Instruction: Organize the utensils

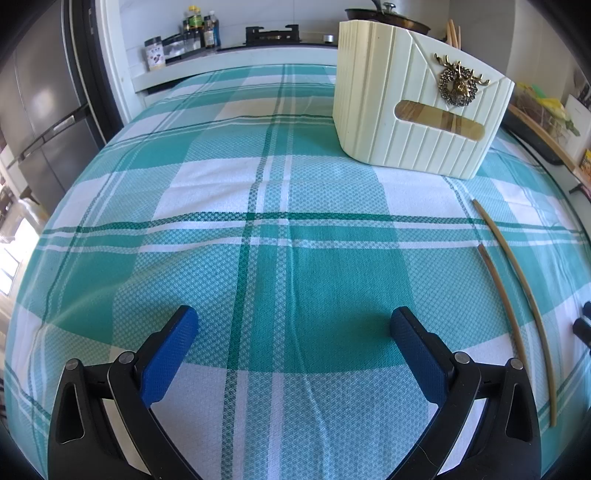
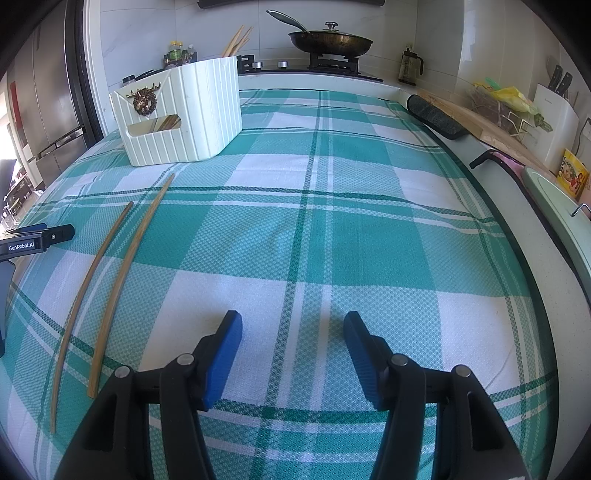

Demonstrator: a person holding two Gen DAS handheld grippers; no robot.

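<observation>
Two wooden chopsticks lie side by side on the green plaid cloth, right of my left gripper; they also show in the right wrist view, left of my right gripper. A cream ribbed utensil holder with a brass deer emblem stands at the far right in the left view and far left in the right view, with more chopsticks inside. Both grippers are open and empty, low over the cloth.
A stove with a lidded pan stands behind the table. Bottles and jars are at the back left. A fridge stands left. A cutting board and a knife block line the right counter.
</observation>
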